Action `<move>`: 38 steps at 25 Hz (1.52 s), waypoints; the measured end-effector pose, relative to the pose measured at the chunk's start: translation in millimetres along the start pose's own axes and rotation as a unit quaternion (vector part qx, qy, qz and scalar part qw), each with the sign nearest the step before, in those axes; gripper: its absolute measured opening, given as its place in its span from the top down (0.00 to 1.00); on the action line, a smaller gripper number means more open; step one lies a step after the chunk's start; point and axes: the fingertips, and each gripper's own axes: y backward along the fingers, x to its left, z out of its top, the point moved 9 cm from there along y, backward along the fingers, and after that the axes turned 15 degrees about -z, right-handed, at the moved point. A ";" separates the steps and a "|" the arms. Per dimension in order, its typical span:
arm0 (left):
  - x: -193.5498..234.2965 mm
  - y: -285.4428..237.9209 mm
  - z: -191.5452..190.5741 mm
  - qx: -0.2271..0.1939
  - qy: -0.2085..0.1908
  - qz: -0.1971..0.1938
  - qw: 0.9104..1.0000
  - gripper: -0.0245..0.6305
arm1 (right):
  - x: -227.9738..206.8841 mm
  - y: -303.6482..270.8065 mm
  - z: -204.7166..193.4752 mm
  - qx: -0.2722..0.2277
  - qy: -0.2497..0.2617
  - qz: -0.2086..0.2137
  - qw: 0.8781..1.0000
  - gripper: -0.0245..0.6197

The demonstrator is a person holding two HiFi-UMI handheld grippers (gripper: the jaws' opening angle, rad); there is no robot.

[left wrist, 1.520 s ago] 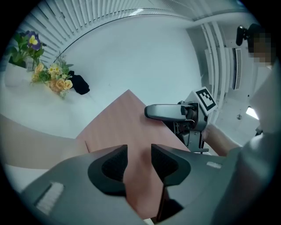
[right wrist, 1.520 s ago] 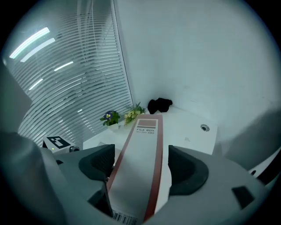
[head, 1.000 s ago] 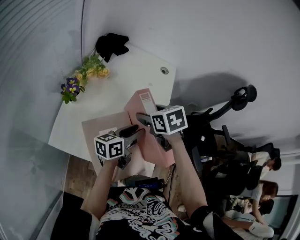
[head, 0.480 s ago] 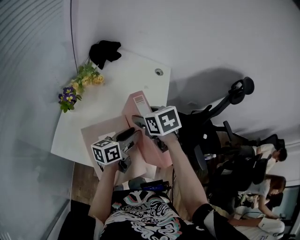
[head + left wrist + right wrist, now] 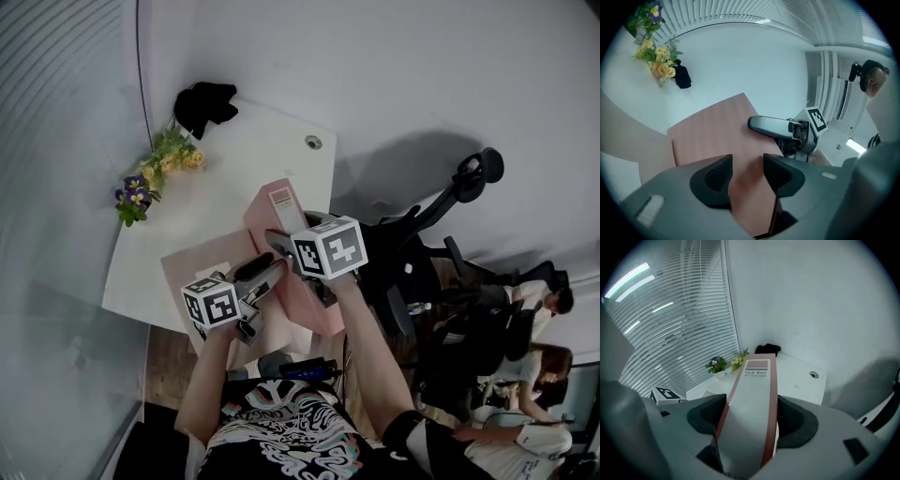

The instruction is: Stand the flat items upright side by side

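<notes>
A pink file box (image 5: 281, 202) stands upright on the white table (image 5: 253, 150). My right gripper (image 5: 281, 239) comes down on it from above. In the right gripper view its jaws are shut on the grey, pink-edged spine (image 5: 757, 380) labelled FILE BOX, which fills the right gripper (image 5: 750, 416). My left gripper (image 5: 265, 272) points level at the box's broad pink side (image 5: 708, 136). A pink edge of that colour sits in the left gripper (image 5: 746, 171), whose jaws have just been opening; I see no gap beside it. A second, beige-pink flat item (image 5: 192, 258) lies under the left gripper.
Yellow and purple flowers (image 5: 155, 173) and a black object (image 5: 206, 101) stand at the table's far left by the blinds. A cable hole (image 5: 312, 142) marks the far corner. Black office chairs (image 5: 450, 216) and seated people (image 5: 534, 309) are to the right of the table.
Both grippers stay at the pink file box, almost where they were. The left gripper has tilted slightly. The head view has shifted a little.
</notes>
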 end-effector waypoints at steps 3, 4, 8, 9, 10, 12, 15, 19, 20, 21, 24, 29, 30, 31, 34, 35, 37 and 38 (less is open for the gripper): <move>-1.3 -1.8 0.8 -0.003 0.002 -0.004 1.000 0.67 | -4.3 7.3 1.1 -0.022 -0.013 -0.002 1.000 0.45; -2.0 -2.2 1.2 -0.005 0.003 -0.006 1.000 0.67 | -5.2 9.7 1.7 -0.029 -0.016 -0.003 0.999 0.45; -3.6 -3.6 3.7 -0.011 0.004 -0.010 1.000 0.66 | -7.8 17.7 3.7 -0.052 -0.026 -0.002 0.998 0.45; -3.9 -3.9 4.5 -0.011 0.003 -0.010 1.000 0.66 | -8.4 18.7 4.0 -0.056 -0.027 0.000 0.998 0.45; -4.0 -3.9 5.2 -0.010 0.002 -0.008 1.000 0.65 | -9.1 19.6 4.2 -0.059 -0.027 0.002 0.998 0.45; -3.7 -4.0 6.2 -0.005 -0.001 -0.002 1.000 0.65 | -11.0 22.0 4.4 -0.067 -0.030 0.002 0.997 0.45; -4.1 -5.5 6.5 0.000 -0.004 0.002 1.000 0.65 | -14.1 27.1 6.6 -0.088 -0.035 -0.003 0.995 0.45; -6.7 -10.8 5.8 -0.016 0.005 -0.009 1.000 0.66 | -17.5 36.6 8.9 -0.132 -0.036 -0.007 0.991 0.45; -6.5 -11.6 5.9 -0.023 0.009 -0.013 1.000 0.66 | -18.3 38.8 8.9 -0.144 -0.036 -0.007 0.989 0.45; -6.1 -12.4 6.3 -0.029 0.012 -0.016 0.999 0.66 | -19.0 40.6 8.8 -0.154 -0.037 -0.008 0.987 0.45; -4.9 -14.3 7.1 -0.034 0.010 -0.020 0.999 0.66 | -21.3 43.9 6.9 -0.176 -0.040 -0.009 0.984 0.45; -3.8 -18.5 3.0 -0.042 0.012 -0.025 0.999 0.66 | -26.0 48.8 -0.4 -0.200 -0.053 -0.016 0.978 0.45; -4.2 -19.7 3.0 -0.043 0.013 -0.025 0.999 0.66 | -27.1 50.2 -1.1 -0.205 -0.054 -0.017 0.977 0.45; -4.6 -20.9 3.3 -0.043 0.014 -0.025 0.999 0.66 | -28.1 51.6 -1.6 -0.210 -0.055 -0.018 0.976 0.45; -5.7 -23.6 3.7 -0.043 0.014 -0.027 0.999 0.66 | -30.3 55.8 -3.9 -0.226 -0.057 -0.019 0.972 0.45; -6.1 -24.3 3.4 -0.044 0.014 -0.028 0.999 0.66 | -30.8 57.5 -5.2 -0.234 -0.057 -0.018 0.970 0.45; -7.0 -24.8 2.5 -0.047 0.015 -0.029 0.998 0.66 | -30.9 61.2 -8.8 -0.256 -0.055 -0.015 0.965 0.45; -7.4 -24.6 2.1 -0.048 0.014 -0.028 0.998 0.66 | -30.6 63.0 -11.0 -0.267 -0.055 -0.015 0.962 0.45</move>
